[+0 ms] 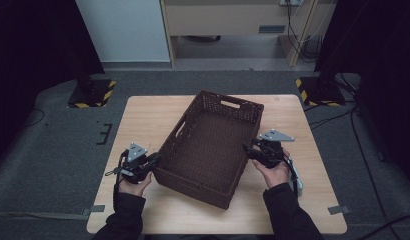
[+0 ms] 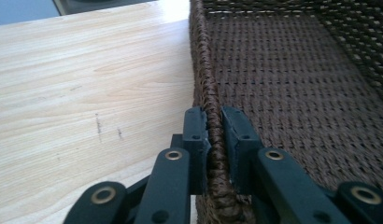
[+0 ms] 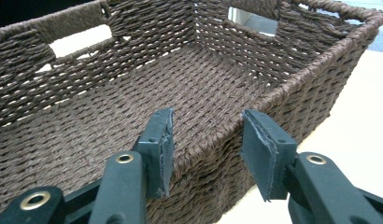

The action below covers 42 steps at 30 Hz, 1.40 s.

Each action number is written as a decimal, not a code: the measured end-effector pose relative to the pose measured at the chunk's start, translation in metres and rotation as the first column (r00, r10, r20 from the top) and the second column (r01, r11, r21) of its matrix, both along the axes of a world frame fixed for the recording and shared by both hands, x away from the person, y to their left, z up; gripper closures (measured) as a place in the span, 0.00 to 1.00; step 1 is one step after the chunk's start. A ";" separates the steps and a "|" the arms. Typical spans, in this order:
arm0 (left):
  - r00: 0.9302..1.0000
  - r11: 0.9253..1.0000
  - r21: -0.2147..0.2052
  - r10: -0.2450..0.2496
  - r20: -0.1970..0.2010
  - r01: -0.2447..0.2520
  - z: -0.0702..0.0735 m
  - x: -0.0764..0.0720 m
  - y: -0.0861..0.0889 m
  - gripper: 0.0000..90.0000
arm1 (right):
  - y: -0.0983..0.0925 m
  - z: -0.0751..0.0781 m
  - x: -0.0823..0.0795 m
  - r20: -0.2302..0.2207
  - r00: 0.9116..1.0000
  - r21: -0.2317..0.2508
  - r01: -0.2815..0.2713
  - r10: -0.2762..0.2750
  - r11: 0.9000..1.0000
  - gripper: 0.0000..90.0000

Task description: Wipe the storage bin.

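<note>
Woven basket [image 1: 213,145] gripped at both long rims
Left hand-held gripper [image 2: 216,128] clenched on rim; right hand-held gripper [image 3: 206,140] released, straddling rim; clamp it squarely before lifting off desk [image 1: 143,120].

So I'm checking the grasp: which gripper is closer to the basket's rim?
Left. The left gripper is shut on the basket rim; the right gripper straddles the opposite rim, open, not pressing it.
</note>
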<state>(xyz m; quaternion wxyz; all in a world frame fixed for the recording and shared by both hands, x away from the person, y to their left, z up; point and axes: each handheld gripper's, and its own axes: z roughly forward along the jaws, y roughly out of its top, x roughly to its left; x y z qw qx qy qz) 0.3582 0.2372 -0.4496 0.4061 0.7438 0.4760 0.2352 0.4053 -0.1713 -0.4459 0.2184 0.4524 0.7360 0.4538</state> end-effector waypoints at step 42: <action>0.994 0.994 -0.043 0.104 0.041 -0.102 0.002 0.013 0.024 0.70 | -0.009 0.001 0.007 -0.008 0.998 0.022 0.056 -0.056 0.998 0.52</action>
